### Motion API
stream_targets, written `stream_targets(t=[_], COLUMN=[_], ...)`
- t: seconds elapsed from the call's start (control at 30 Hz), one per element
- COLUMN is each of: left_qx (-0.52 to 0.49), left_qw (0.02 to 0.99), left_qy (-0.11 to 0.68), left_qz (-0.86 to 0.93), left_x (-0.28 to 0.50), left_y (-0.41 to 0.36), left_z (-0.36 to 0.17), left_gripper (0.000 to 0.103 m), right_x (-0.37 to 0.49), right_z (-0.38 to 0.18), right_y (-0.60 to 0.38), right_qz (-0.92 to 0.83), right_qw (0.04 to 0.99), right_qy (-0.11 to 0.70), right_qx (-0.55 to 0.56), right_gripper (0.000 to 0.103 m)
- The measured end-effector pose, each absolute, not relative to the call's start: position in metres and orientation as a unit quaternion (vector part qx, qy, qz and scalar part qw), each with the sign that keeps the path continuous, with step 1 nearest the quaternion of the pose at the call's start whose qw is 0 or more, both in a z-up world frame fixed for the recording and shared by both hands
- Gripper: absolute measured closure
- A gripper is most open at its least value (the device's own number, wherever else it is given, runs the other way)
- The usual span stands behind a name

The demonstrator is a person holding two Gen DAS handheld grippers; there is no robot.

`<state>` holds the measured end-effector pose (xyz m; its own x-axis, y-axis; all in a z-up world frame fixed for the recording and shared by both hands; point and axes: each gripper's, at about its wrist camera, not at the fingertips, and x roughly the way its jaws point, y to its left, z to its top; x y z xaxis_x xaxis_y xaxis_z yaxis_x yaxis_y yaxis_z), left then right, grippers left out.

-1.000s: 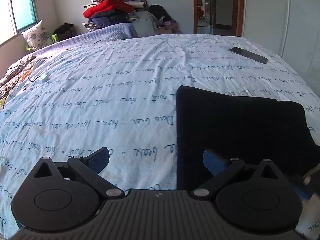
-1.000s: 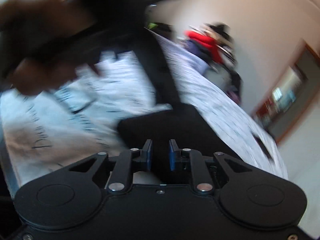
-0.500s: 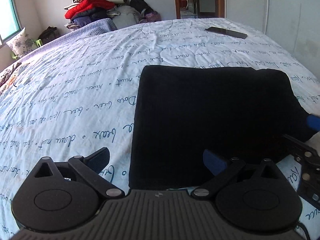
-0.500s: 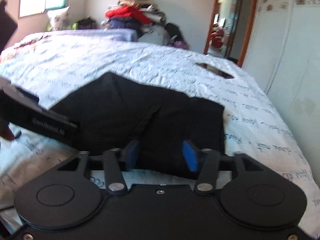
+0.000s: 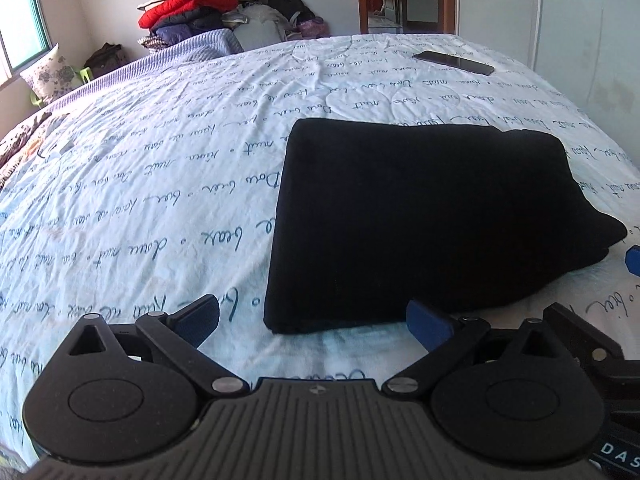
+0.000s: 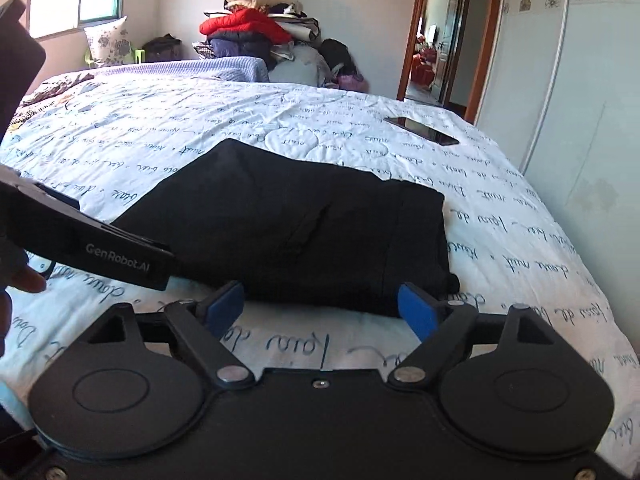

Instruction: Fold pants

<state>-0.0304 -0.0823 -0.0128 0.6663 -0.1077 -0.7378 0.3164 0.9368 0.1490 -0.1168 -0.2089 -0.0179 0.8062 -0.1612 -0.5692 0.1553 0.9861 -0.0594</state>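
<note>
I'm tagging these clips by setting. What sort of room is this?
Most likely a home bedroom. The black pants lie folded on a wide bed with a script-printed cover, a pillow leans by the window, and a pile of clothes sits at the far end.

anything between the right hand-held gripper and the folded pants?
Nothing: in the right wrist view only bare printed bedsheet separates the open right hand-held gripper from the near edge of the folded black pants.
</note>
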Motion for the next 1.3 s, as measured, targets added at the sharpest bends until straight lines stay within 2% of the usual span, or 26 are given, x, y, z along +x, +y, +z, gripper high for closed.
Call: stream_targets(t=[0.1,0.23,0.43,0.6,1.3], left_qx=[0.138,0.133,0.110,0.074,0.092], left_qw=[0.902,0.903,0.904,0.907,0.918], left_qy=[0.391,0.390,0.401,0.406,0.383], left_qz=[-0.119,-0.120,-0.096,-0.085,-0.041], left_x=[-0.039,-0.052,-0.055,-0.056,-0.086], left_y=[-0.083,-0.082,-0.072,-0.053,-0.048], left_z=[-0.011,-0.009,-0.027,-0.037,-0.036], left_gripper=[0.002,0.002,0.002,0.001,0.001], right_x=[-0.129,-0.139,-0.132,-0.119,-0.165], right_z=[-0.011,-0.008,-0.031,-0.052,-0.035], right_y=[-0.213,-0.209,-0.200,-0.200,-0.193], right_qz=[-0.073,-0.079,-0.074,-0.098,-0.089], right_qw=[0.950,0.941,0.947,0.938,0.953], right_qy=[0.298,0.317,0.306,0.328,0.284], right_qx=[0.052,0.094,0.065,0.063,0.059], right_gripper=[0.011,0.011,0.010,0.010,0.010])
